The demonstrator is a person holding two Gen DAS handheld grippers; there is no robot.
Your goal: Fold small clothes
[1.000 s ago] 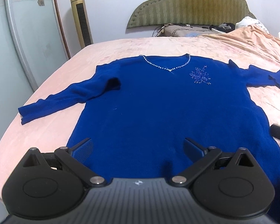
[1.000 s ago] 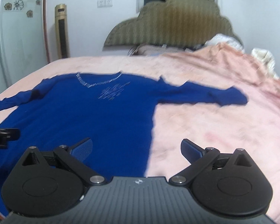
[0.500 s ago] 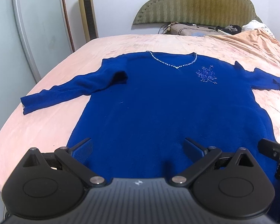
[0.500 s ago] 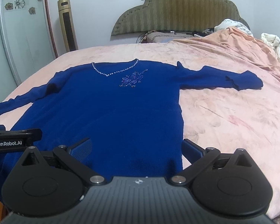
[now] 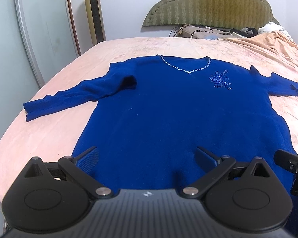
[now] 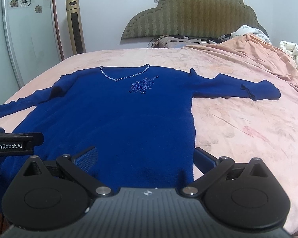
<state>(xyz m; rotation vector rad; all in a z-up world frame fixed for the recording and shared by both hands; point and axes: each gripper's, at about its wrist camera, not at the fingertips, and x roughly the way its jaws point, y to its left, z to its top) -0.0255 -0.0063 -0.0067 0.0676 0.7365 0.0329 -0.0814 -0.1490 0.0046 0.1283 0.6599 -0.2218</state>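
Note:
A royal blue long-sleeved sweater [image 5: 168, 115] [image 6: 119, 115] with a beaded V-neck and a sequin flower lies flat, face up, on the pink bed, both sleeves spread out. My left gripper [image 5: 147, 157] hovers open over the sweater's lower left hem, nothing between its fingers. My right gripper [image 6: 146, 156] is open above the lower right hem, its right finger [image 6: 203, 156] past the sweater's side edge over the bedspread. The left sleeve [image 5: 73, 97] has a small fold near the armpit. Each gripper shows at the edge of the other's view.
The pink bedspread [image 6: 238, 123] fills the view, with a rumpled peach blanket [image 6: 248, 49] and white bedding [image 6: 292, 53] at the far right. An olive headboard [image 5: 208, 6], a pillow with cables, a gold tower fan [image 5: 94, 11] and a mirrored wardrobe [image 5: 39, 29] stand behind and left.
Both grippers have drawn back and steadied toward the sweater's bottom hem, the right one shifting left so the whole sweater shows. The sweater has not moved.

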